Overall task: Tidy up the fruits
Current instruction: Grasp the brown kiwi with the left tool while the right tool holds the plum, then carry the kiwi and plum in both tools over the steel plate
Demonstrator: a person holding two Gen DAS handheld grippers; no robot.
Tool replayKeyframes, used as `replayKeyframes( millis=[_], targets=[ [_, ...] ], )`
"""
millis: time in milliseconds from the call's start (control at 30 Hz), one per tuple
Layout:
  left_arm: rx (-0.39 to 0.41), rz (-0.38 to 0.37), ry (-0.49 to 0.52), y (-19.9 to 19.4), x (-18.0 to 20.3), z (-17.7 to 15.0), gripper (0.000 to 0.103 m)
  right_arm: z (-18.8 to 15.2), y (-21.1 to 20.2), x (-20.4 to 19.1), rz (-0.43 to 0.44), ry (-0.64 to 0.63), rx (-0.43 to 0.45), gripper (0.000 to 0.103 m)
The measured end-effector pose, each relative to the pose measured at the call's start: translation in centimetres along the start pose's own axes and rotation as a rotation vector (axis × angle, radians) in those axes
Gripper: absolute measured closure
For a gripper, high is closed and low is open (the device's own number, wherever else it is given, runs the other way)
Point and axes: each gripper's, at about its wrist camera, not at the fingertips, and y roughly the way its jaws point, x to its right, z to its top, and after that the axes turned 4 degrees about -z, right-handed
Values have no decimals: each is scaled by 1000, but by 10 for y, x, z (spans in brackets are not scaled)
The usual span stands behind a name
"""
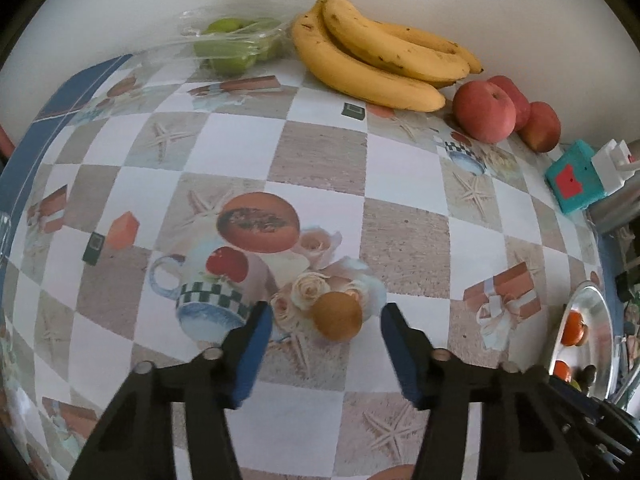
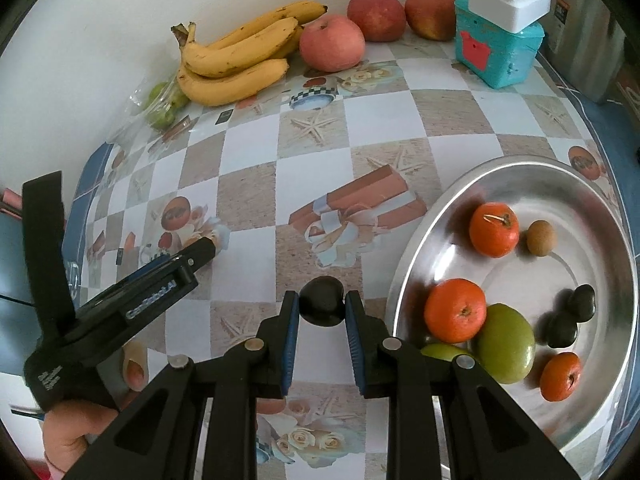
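Two views differ: only my right view shows blurred white lettering on my left gripper (image 2: 208, 246), spread around a brown fruit (image 1: 337, 315); my right gripper (image 2: 322, 307) pinches a dark fruit (image 2: 321, 304).

Both wrist views look steeply down, close over the table (image 1: 320, 152); both show its bananas (image 1: 372, 60).

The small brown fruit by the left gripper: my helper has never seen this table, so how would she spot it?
On the checked tablecloth, well in front of the bananas, find the printed roses. The small brown fruit lies there, between the left gripper's blue pads: round, matte tan, the only loose fruit mid-table.
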Motion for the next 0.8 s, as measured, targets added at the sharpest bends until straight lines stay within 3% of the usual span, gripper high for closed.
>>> replayKeyframes(
  millis=[233, 800],
  targets=[
    [12, -8, -6, 5, 1, -1, 75, 0, 0, 3, 1, 3, -2, 79],
    [94, -42, 7, -51, 13, -6, 75, -8, -14, 5, -3, 8, 18, 79]
  ],
)
